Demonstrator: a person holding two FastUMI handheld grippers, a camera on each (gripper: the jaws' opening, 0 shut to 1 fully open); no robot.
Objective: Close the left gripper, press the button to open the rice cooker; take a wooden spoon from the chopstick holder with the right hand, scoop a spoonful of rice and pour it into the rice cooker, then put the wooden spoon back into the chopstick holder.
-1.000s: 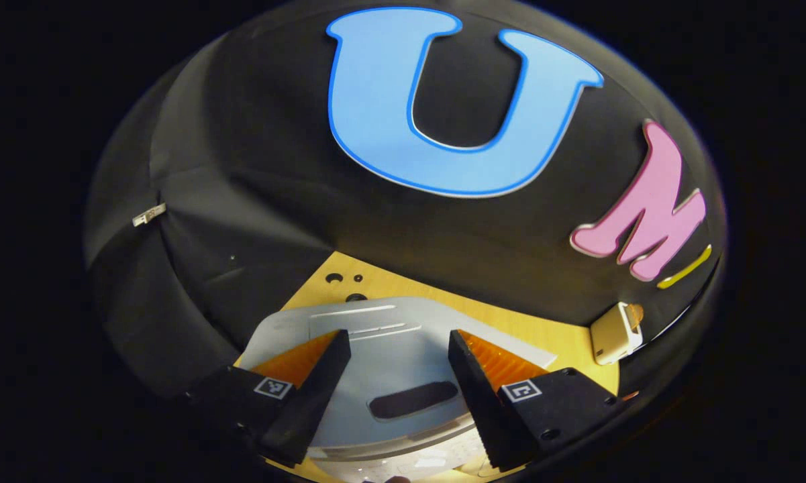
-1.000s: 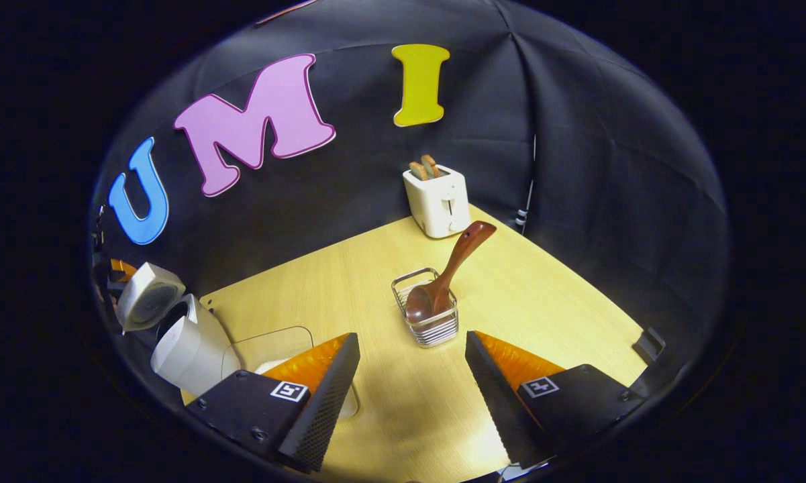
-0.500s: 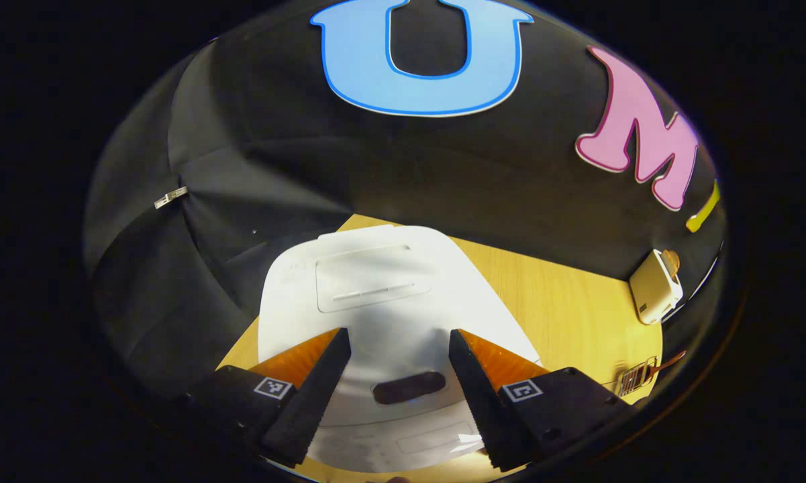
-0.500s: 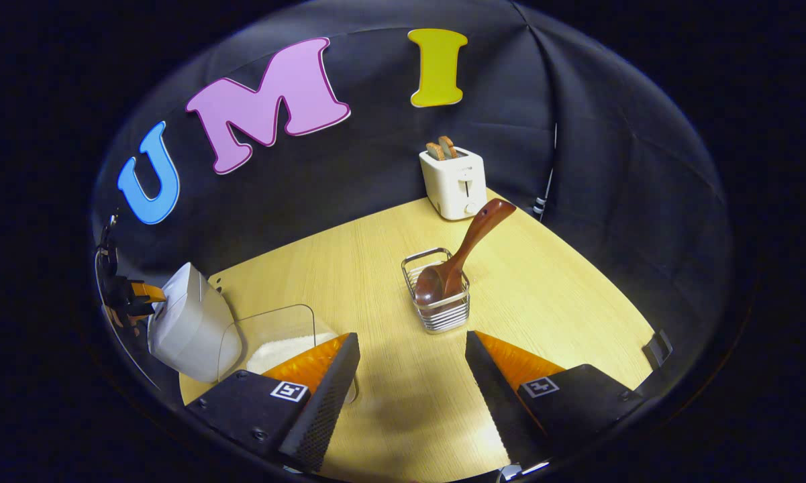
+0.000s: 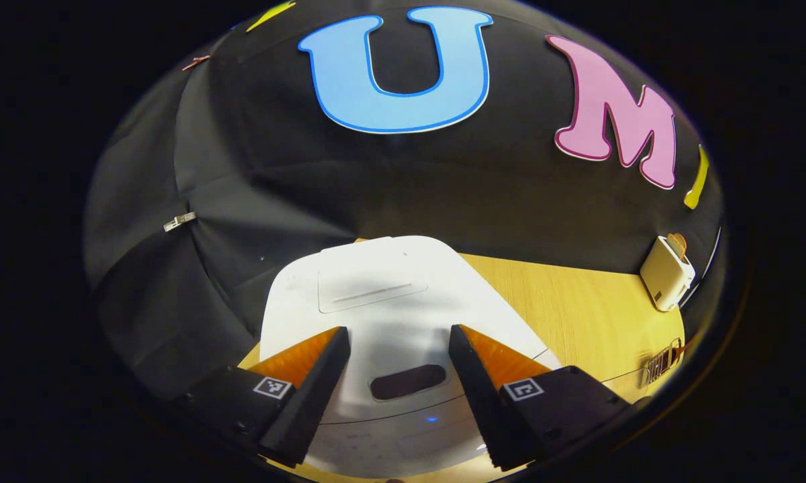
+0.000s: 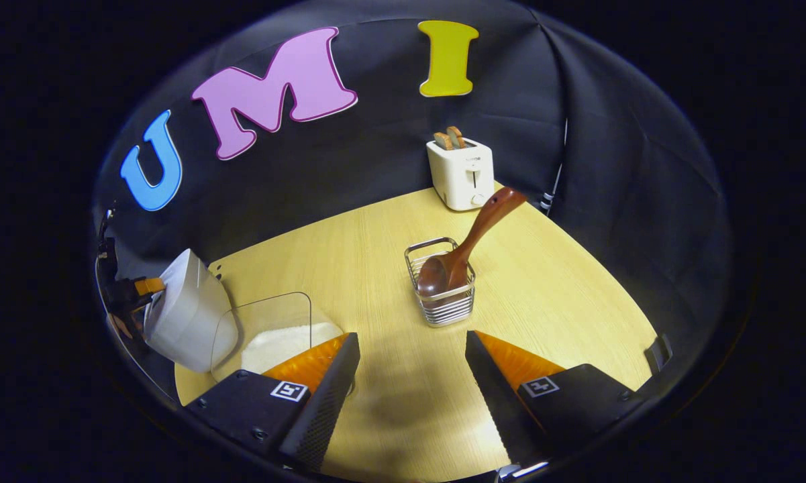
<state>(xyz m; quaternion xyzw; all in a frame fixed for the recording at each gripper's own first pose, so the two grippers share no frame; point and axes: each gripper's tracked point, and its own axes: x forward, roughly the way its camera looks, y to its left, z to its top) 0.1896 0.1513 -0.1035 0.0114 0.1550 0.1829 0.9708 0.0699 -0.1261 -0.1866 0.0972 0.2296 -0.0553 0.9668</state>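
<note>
Left gripper (image 5: 397, 341), fingers spread above the lidded rice cooker (image 5: 382, 302) at lower centre, risks straddling the dark button (image 5: 407, 381) unless clenched; right gripper (image 6: 411, 345) likewise released.

The rice cooker (image 5: 389, 295) was white, with a dark oval patch near its front and a small blue light below that. The table (image 6: 389, 268) was pale yellow wood grain. The spoon (image 6: 470, 238) was reddish-brown, the holder (image 6: 443, 302) shiny silver wire. The toaster (image 6: 461, 174) was cream, its toast brown. The rice (image 6: 282, 339) was white, in a clear box.
</note>
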